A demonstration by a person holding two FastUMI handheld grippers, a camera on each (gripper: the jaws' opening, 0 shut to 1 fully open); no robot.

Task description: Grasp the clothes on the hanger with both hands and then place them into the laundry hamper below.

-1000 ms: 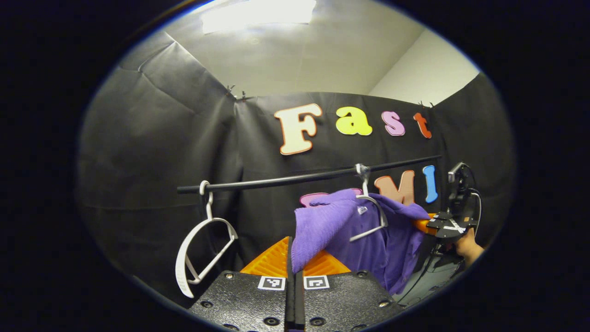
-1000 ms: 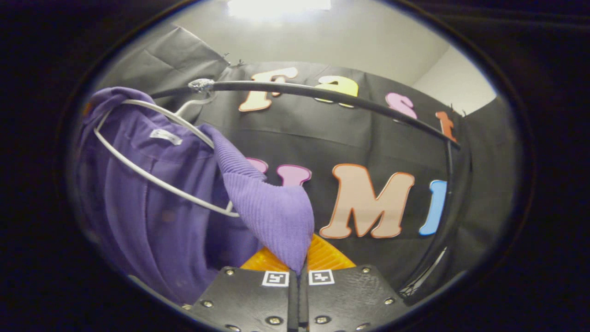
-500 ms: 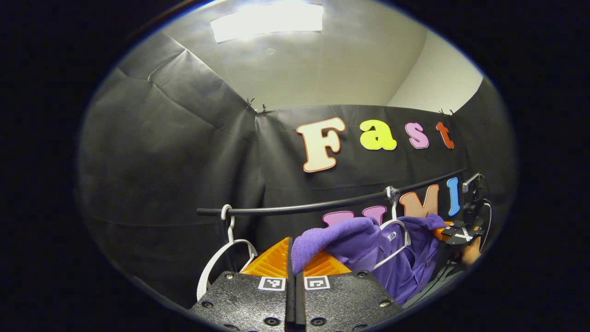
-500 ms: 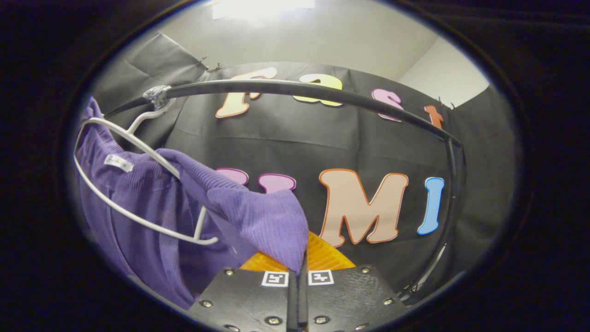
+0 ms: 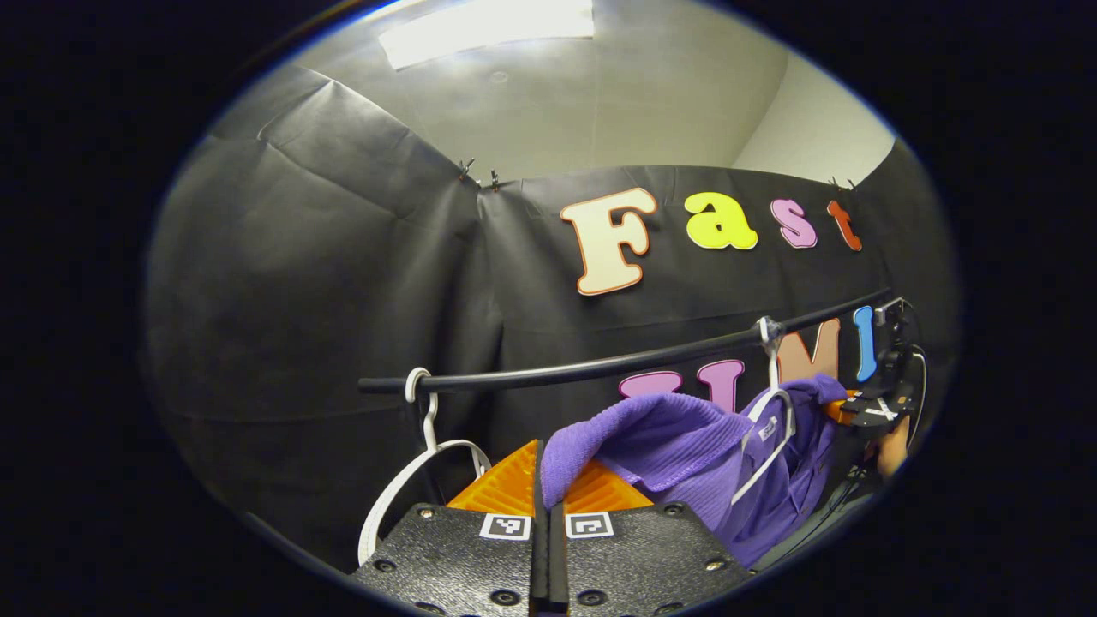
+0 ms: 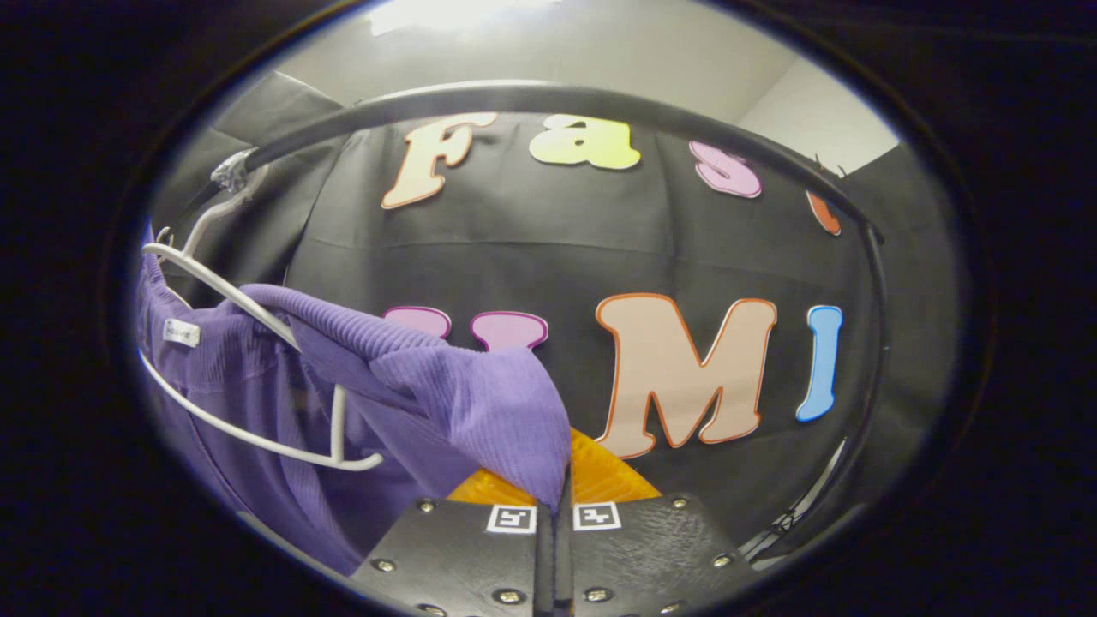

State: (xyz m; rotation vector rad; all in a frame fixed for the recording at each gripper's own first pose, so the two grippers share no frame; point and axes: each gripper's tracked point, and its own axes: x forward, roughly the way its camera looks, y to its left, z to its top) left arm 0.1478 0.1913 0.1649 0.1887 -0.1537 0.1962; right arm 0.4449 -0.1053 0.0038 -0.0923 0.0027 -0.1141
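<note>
Left claw (image 5: pixel 548 488) is clamped tight on one end of the purple garment (image 5: pixel 686 446); right claw (image 6: pixel 555 488) pinches the other end. The garment drapes off the white hanger (image 6: pixel 248 377) on the black rail (image 5: pixel 583 370). An empty hanger (image 5: pixel 420 463) hangs nearby.

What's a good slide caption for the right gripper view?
Right claw shut on a purple garment pulled off its white hanger under the rail.

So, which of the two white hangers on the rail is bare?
The left hanger, near the rail's free end. The other hanger carries the purple garment both grippers pinch.
</note>
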